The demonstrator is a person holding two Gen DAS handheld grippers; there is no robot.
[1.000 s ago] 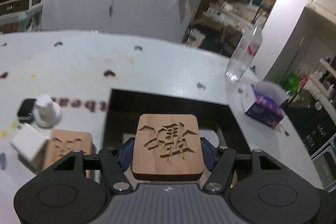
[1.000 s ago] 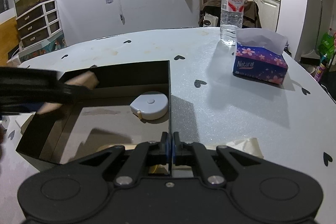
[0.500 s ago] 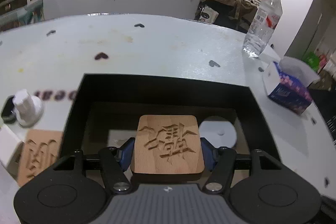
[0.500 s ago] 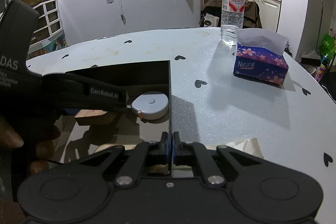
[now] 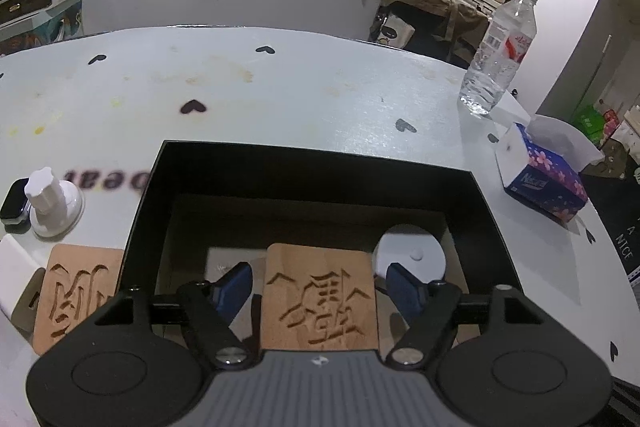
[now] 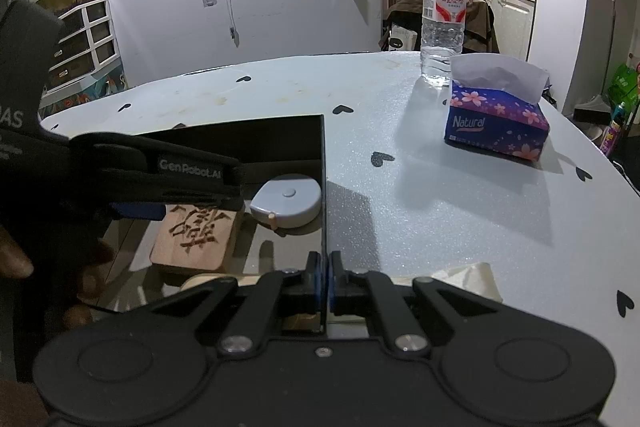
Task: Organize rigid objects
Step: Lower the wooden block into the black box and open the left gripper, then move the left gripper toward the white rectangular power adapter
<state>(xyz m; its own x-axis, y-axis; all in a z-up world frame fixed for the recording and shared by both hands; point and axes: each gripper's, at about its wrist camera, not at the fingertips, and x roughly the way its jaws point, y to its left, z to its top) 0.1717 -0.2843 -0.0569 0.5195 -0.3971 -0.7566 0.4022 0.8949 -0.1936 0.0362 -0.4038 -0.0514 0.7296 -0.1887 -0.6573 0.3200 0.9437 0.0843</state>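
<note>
Here, the left gripper (image 5: 320, 289) had its jaws just opening, the blue pads (image 5: 234, 289) standing clear on either side of the carved wooden block (image 5: 320, 301), which lay released on the floor of the black box (image 5: 312, 163). The right gripper (image 6: 323, 285) had its jaws clamped shut on the thin right wall of the black box, holding it steady.

Relative to the black box: a round white tape measure (image 5: 410, 259) lay inside, in the right far part of its floor, just beside the block's right edge. A second carved wooden block (image 5: 78, 297) lay outside, just beside the left wall. A white knob-shaped piece (image 5: 50, 203), a small dark object (image 5: 14, 199) and a white slab (image 5: 16, 273) lay further left on the table (image 5: 320, 95). A water bottle (image 5: 500, 55) and a tissue box (image 5: 544, 175) stood well apart to the right.

Probable risks: on withdrawal, an open pad could catch the block's edge and drag it, or the right pad could knock the tape measure. The box walls hemmed in the retreat; a low exit could strike the near or left rim. If the right jaws slipped, the box could shift.
</note>
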